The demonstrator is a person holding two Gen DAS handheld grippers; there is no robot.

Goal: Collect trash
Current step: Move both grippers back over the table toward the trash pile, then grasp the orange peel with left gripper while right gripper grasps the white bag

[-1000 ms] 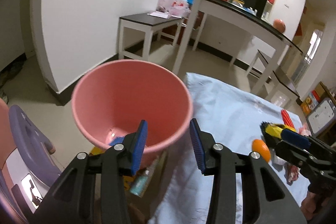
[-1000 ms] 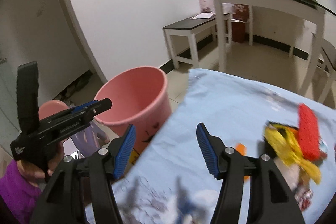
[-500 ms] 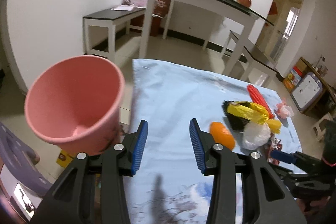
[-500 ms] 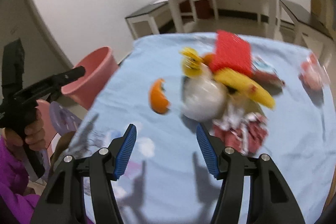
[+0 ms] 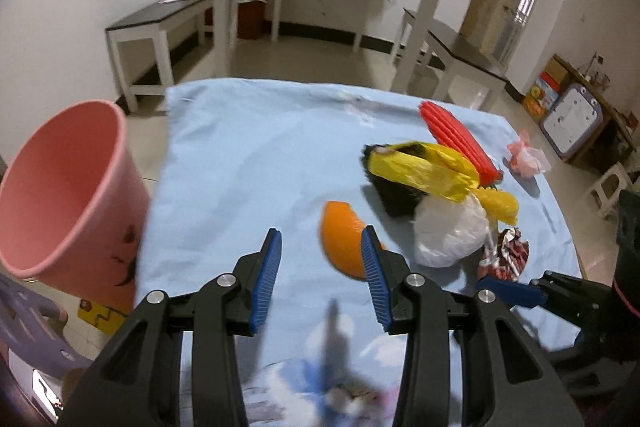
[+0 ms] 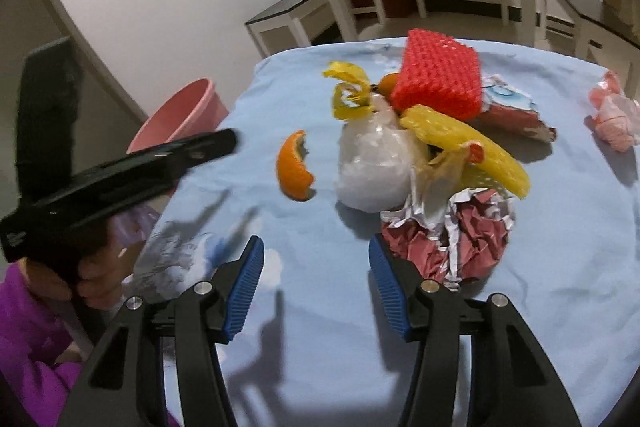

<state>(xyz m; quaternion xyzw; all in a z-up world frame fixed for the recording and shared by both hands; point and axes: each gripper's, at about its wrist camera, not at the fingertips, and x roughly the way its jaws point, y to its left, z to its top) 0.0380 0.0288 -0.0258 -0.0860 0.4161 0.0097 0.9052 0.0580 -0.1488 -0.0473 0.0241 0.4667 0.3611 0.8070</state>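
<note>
Both grippers hover empty above the pale blue cloth (image 5: pixel 248 163). The left gripper (image 5: pixel 320 279), fingers wide, lines up on the curved orange peel (image 5: pixel 344 243) at centre frame. The right gripper (image 6: pixel 316 287), its jaws just closing yet apart, hangs by the crumpled red-and-silver wrapper (image 6: pixel 448 235). The round pink plastic bucket (image 5: pixel 60 195) waits at left for the trash.

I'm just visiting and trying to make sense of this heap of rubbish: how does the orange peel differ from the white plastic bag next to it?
The orange peel is a thin, curved, bright orange piece; the white plastic bag is a bulky, rounded, translucent white bundle. The peel lies alone on the blue cloth, apart from the pile, while the bag sits in the heap with yellow wrapping draped on it. The peel is clearly smaller. Both rest on the cloth, and neither is held.
</note>
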